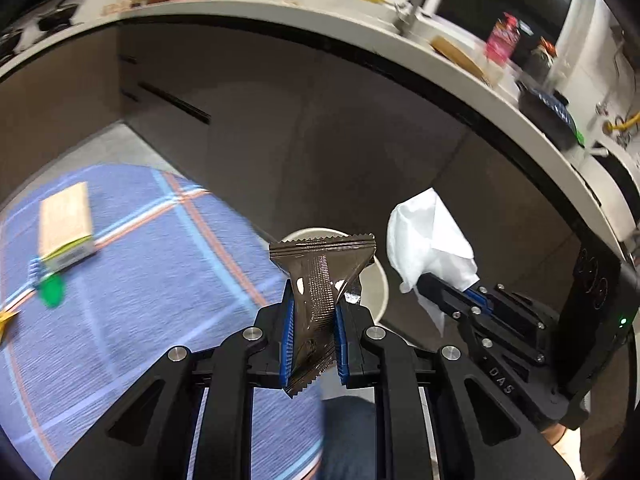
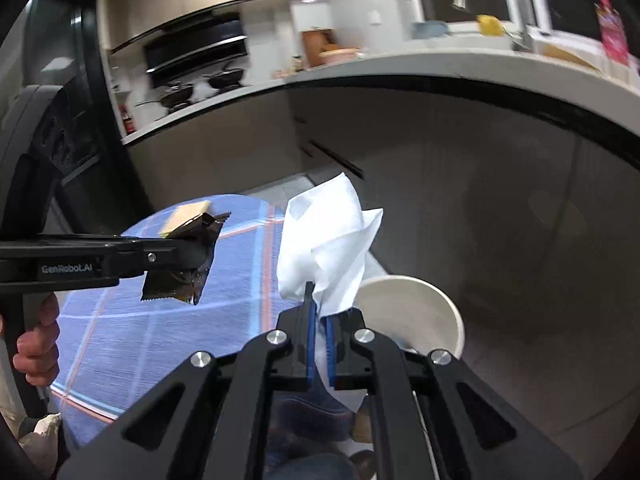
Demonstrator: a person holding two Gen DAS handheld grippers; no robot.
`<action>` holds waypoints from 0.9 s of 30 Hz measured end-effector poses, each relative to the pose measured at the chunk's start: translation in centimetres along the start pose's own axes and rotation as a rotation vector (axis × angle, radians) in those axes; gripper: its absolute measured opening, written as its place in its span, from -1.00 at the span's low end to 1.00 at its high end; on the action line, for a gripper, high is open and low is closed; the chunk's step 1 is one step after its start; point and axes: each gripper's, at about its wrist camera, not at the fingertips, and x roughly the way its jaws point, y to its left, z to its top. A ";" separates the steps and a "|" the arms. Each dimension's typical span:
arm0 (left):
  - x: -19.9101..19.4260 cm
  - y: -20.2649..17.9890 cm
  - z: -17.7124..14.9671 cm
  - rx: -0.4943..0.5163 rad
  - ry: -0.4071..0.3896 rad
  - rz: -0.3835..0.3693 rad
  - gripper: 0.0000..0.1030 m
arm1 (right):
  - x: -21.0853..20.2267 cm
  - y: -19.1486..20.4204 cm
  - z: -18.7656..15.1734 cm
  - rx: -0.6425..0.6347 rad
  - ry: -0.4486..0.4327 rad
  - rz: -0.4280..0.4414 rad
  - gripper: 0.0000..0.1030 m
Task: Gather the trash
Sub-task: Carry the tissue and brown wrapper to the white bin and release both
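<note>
A glossy brown serrated-edged foil wrapper (image 1: 318,280) is clamped in the left gripper (image 1: 314,344); crumpled white tissue (image 2: 328,248) is pinched in the right gripper (image 2: 320,348), beside a white round bin (image 2: 416,312). "GenRobot.AI" is printed on the left gripper.

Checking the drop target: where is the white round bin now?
The white round bin sits on the floor right of the blue plaid cloth, just beyond both tongs.

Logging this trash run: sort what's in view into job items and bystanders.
Job: brown wrapper in left gripper; white tissue in right gripper; white bin.

Lying about: tan box and green cap on the blue cloth; countertop clutter.
</note>
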 end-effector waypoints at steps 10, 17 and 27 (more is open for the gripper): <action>9.4 -2.4 1.7 0.030 0.120 -0.027 -0.70 | 5.2 -5.9 -3.9 0.086 0.111 -0.057 -0.88; 14.9 -2.4 1.7 0.041 0.206 0.008 -0.69 | 9.1 -8.1 -5.7 0.103 0.173 -0.054 -0.88; 18.6 -2.5 1.5 0.074 0.239 0.058 -0.64 | 12.5 -9.2 -6.1 0.086 0.212 -0.057 -0.82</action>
